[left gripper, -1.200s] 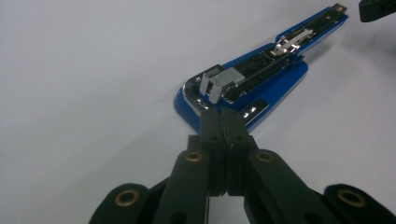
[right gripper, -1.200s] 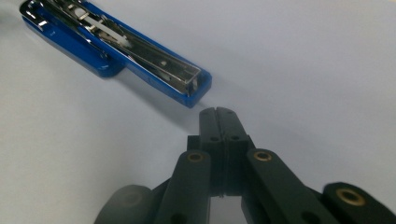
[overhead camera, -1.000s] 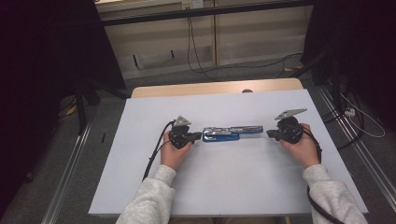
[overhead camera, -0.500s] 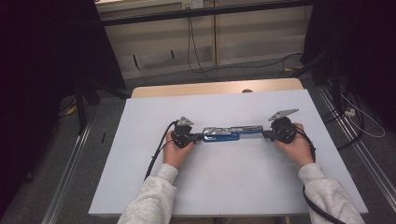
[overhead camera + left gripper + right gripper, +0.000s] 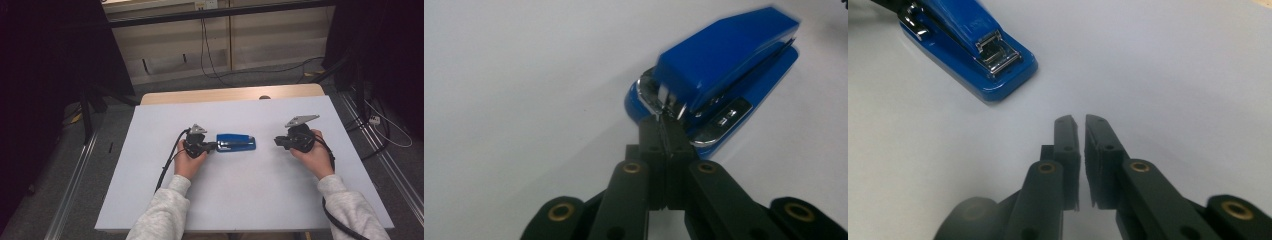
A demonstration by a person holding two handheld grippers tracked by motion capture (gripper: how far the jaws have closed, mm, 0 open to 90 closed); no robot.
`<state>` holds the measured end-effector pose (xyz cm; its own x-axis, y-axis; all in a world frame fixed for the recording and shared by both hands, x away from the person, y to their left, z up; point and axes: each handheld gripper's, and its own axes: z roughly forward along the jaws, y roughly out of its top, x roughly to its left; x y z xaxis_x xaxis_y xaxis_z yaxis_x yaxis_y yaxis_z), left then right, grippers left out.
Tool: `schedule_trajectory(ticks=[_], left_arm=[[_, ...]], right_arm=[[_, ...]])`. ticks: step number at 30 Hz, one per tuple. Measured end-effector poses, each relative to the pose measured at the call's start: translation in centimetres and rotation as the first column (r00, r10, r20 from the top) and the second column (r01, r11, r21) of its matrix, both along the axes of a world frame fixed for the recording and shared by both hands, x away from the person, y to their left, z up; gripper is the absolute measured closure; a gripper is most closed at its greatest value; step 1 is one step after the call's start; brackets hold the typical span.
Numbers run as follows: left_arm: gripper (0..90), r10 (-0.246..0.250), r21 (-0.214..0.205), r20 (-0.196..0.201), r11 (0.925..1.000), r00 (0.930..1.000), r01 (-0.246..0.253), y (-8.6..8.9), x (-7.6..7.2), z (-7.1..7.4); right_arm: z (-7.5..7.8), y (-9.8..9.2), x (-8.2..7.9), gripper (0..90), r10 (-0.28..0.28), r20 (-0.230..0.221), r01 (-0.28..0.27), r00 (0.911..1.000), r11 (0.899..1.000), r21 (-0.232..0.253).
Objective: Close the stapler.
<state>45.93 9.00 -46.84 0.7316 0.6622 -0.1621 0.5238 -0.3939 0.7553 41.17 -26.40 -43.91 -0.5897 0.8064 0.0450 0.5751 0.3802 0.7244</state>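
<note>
Stapler lay crosswise between the two grippers, pinched at its left end.

The blue stapler (image 5: 236,142) sat flat mid-table, its long axis running left to right. The left gripper (image 5: 212,146) was at its hinge end, jaws clamped on the metal tail there. The right gripper (image 5: 277,141) stood well apart off the stapler's far end, jaws nearly together on nothing. The left hand was plainly the nearer one.
</note>
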Motion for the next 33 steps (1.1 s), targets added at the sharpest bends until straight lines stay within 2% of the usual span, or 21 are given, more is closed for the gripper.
schedule_trajectory(ticks=[2,4,5,6,7,8,9,10,11,13,15,17,22,25,27,29,33], left_arm=[[82.9,0.005,-0.006,0.007,1.0000,1.0000,-0.005,0.2,0.0,0.1],[72.2,0.015,-0.006,0.010,0.9999,0.9998,-0.015,0.4,-0.1,0.4],[70.3,0.013,-0.012,0.010,0.9998,0.9999,-0.013,0.5,-0.1,0.6],[65.6,0.026,-0.014,0.014,0.9996,0.9996,-0.026,0.7,-0.2,0.8],[56.9,0.035,-0.016,0.019,0.9993,0.9992,-0.034,0.8,-0.2,0.9],[52.9,0.023,-0.020,0.017,0.9995,0.9996,-0.023,1.0,-0.3,1.0],[52.3,0.020,-0.028,0.022,0.9994,0.9996,-0.019,1.2,-0.5,1.1],[47.4,0.023,-0.031,0.021,0.9993,0.9995,-0.023,1.4,-0.7,1.3],[42.3,0.026,-0.038,0.024,0.9990,0.9994,-0.025,1.6,-0.9,1.3],[39.6,0.027,-0.043,0.020,0.9987,0.9994,-0.026,2.3,-1.2,1.6],[33.0,0.034,-0.058,0.023,0.9978,0.9991,-0.033,2.9,-1.6,1.8],[31.2,0.041,-0.074,0.030,0.9965,0.9987,-0.039,3.4,-2.0,2.1],[22.3,0.032,-0.073,0.051,0.9969,0.9982,-0.028,4.4,-2.9,2.8],[19.0,0.023,-0.086,0.029,0.9961,0.9993,-0.021,4.9,-3.4,3.0],[18.6,0.022,-0.099,0.034,0.9949,0.9992,-0.019,5.2,-3.8,3.0],[16.2,0.023,-0.095,0.028,0.9953,0.9993,-0.020,5.5,-4.1,3.0],[14.1,0.025,-0.086,0.042,0.9961,0.9988,-0.021,6.2,-4.8,3.1]], right_arm=[[0.0,0.1,-0.1,73.8,-0.004,-0.002,0.004,1.0000,1.000,0.012],[-0.2,0.2,-0.1,66.6,0.006,-0.015,-0.005,0.9999,0.999,0.043],[-0.2,0.3,-0.2,62.7,-0.002,-0.019,0.003,0.9998,0.999,0.044],[-0.3,0.3,-0.3,61.6,0.002,-0.022,-0.001,0.9998,0.999,0.049],[-0.3,0.3,-0.4,58.4,0.006,-0.028,-0.005,0.9996,0.998,0.060],[-0.4,0.2,-0.5,54.2,0.000,-0.030,0.002,0.9995,0.998,0.065],[-0.3,0.2,-0.7,53.5,-0.001,-0.036,0.003,0.9993,0.998,0.070],[-0.3,0.2,-0.8,52.4,0.013,-0.038,-0.010,0.9992,0.997,0.071],[-0.1,0.1,-1.0,49.3,0.013,-0.033,-0.011,0.9994,0.997,0.074],[0.1,0.0,-1.3,44.6,0.009,-0.033,-0.005,0.9994,0.995,0.099],[0.2,0.0,-1.7,37.3,0.010,-0.028,-0.007,0.9996,0.995,0.098],[0.1,0.0,-2.1,34.4,0.012,-0.034,-0.009,0.9993,0.996,0.085],[0.1,-0.2,-3.2,25.5,0.024,-0.033,-0.020,0.9992,0.995,0.099],[0.3,-0.3,-3.7,22.2,0.025,-0.030,-0.022,0.9993,0.995,0.101],[0.3,-0.4,-4.1,19.9,0.029,-0.028,-0.026,0.9992,0.994,0.103],[0.4,-0.4,-4.5,18.7,0.030,-0.030,-0.027,0.9991,0.994,0.102],[0.5,-0.5,-5.2,16.5,0.033,-0.031,-0.029,0.9990,0.994,0.104]])
